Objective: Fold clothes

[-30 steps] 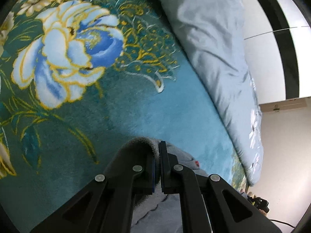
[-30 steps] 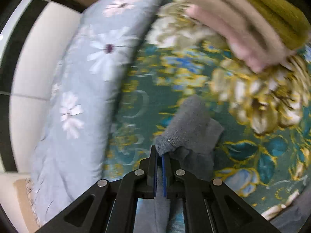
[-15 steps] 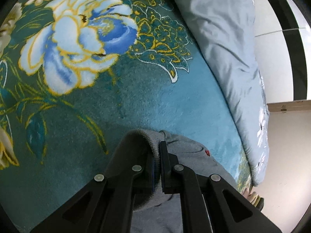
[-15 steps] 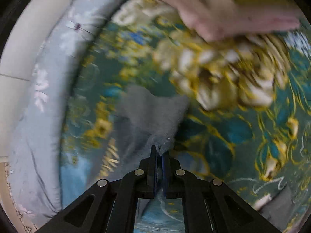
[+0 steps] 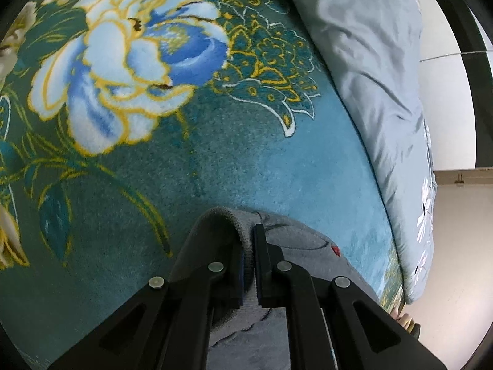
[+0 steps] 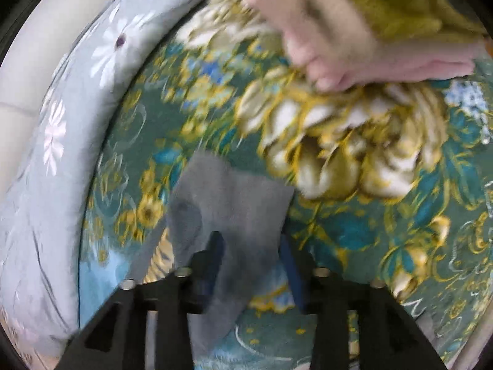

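grey knit fabric is the thing being folded: a small grey garment [image 5: 295,246], sock-like in texture, lies on a teal flowered blanket [image 5: 246,166] that covers the bed. in the left wrist view it sits at six o'clock, with a pale blue quilt [image 5: 376,71] bunched along the edge from one to four o'clock. the left hand-held gripper [image 5: 248,246] is clenched on a ribbed edge of the garment, the cloth humped over one finger and pinched between the pads.

in the right wrist view the grey garment [image 6: 228,203] spreads from the centre toward six o'clock, and the right hand-held gripper [image 6: 251,246] is letting go: its jaws are opening, the cloth lying between them but no longer pressed. the picture is smeared, so whether a fold of fabric clings to one blue pad is hard to say. at one o'clock a person's hand [image 6: 323,46] in a mustard-yellow sleeve [image 6: 400,3] rests near the blanket, apart from the garment.

the step in hand looks like laying down one fold: the right side has brought its corner over and is releasing it, while the left pins the other end. next, the left gripper would probably need to release its edge too, low and gently, so the layer stays flat. after that the garment may want smoothing or a second fold.
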`<action>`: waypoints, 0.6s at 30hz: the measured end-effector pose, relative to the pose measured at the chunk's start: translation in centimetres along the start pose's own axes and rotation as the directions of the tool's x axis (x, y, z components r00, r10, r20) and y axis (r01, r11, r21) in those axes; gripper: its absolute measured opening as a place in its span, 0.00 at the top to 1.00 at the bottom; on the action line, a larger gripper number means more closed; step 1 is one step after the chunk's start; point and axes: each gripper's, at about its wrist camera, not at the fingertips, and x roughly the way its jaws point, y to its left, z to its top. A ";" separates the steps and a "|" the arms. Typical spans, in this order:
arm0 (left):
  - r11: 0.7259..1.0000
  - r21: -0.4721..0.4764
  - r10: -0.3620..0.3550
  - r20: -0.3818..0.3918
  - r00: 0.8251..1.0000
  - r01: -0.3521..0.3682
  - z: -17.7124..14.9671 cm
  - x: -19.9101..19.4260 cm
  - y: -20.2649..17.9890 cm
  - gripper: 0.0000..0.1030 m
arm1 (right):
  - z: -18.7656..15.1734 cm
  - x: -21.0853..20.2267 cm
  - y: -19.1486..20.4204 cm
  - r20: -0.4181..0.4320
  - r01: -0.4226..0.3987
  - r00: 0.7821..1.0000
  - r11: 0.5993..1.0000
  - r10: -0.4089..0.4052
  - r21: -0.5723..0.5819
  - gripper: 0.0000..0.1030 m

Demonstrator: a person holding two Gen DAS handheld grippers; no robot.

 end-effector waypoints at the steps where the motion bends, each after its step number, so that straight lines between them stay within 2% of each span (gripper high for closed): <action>1: 1.000 0.004 0.004 -0.001 1.000 -0.004 0.0 0.0 -0.1 0.95 | 0.5 -0.5 0.1 0.025 -0.009 1.000 1.000 0.009 0.022 0.57; 3: 1.000 0.008 0.010 -0.004 1.000 -0.010 0.1 0.2 -0.4 0.95 | 1.5 -0.7 1.1 0.035 -0.085 0.996 0.996 0.084 0.029 0.57; 5: 1.000 0.012 0.016 -0.007 1.000 -0.016 0.1 0.3 -0.6 0.95 | 2.3 0.2 2.6 -0.016 -0.153 0.988 0.988 0.153 0.013 0.57; 8: 1.000 0.006 0.022 -0.009 1.000 -0.022 0.2 0.5 -0.8 0.95 | 2.3 2.9 6.3 -0.110 -0.177 0.978 0.984 0.174 -0.010 0.57; 10: 1.000 0.003 0.023 -0.011 1.000 -0.023 0.1 0.5 -0.9 0.95 | 1.8 4.6 7.7 -0.148 -0.119 0.982 0.993 0.116 -0.018 0.57; 13: 1.000 0.018 0.024 -0.015 1.000 -0.024 0.1 0.4 -1.1 0.95 | 1.9 6.1 8.2 -0.149 0.015 0.989 1.000 -0.018 -0.020 0.58; 14: 0.999 0.025 0.024 -0.015 1.000 -0.024 0.0 0.4 -1.2 0.95 | 2.1 6.5 8.2 -0.147 0.064 0.987 0.998 -0.066 -0.017 0.63; 15: 0.999 0.033 0.024 -0.015 1.000 -0.024 0.0 0.4 -1.2 0.95 | 2.3 6.7 7.9 -0.153 0.080 0.985 0.997 -0.079 0.001 0.72; 17: 0.999 0.042 0.025 -0.012 1.000 -0.025 -0.1 0.5 -1.4 0.95 | 2.7 7.1 7.1 -0.168 0.101 0.981 0.994 -0.092 0.044 0.81; 18: 0.999 0.046 0.026 -0.010 1.000 -0.025 -0.1 0.5 -1.4 0.95 | 2.9 7.4 6.7 -0.176 0.111 0.979 0.992 -0.099 0.065 0.82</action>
